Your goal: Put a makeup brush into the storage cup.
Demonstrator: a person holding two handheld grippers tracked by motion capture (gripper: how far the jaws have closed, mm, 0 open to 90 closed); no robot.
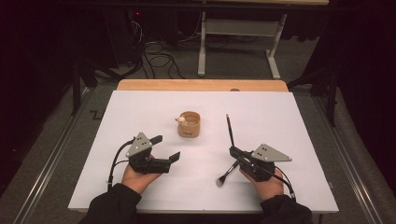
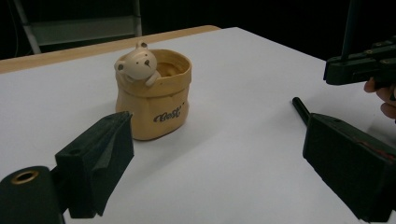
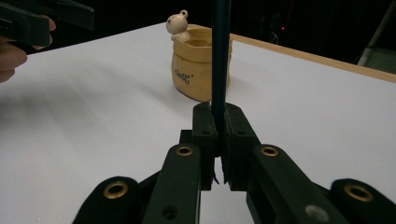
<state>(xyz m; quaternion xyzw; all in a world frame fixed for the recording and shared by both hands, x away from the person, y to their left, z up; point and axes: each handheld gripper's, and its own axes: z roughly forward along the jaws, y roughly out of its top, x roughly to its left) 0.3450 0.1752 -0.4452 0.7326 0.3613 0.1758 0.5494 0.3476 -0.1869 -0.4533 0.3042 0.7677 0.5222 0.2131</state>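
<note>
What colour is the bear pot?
Tan-yellow pot with a cream bear; clearest in the left gripper view.

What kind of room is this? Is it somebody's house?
Probably not a house; more likely a lab or workshop set up for recording. A white-covered table stands among dark curtains, loose cables lie on the grey carpet behind it, and a metal stand is farther back.

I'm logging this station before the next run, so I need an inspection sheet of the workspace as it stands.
Surface: white board on a wooden table, clean.
Job's things: tan bear-topped pot upright at centre; black brush clamped by its handle, bristles toward the person.
Clutter: nothing seen.
Grippers: left gripper open, holding nothing; right gripper shut on the brush.
Cables: one trails from each gripper; loose cables on the floor beyond.
Surroundings: grey metal frame behind the table, dark room.
</note>
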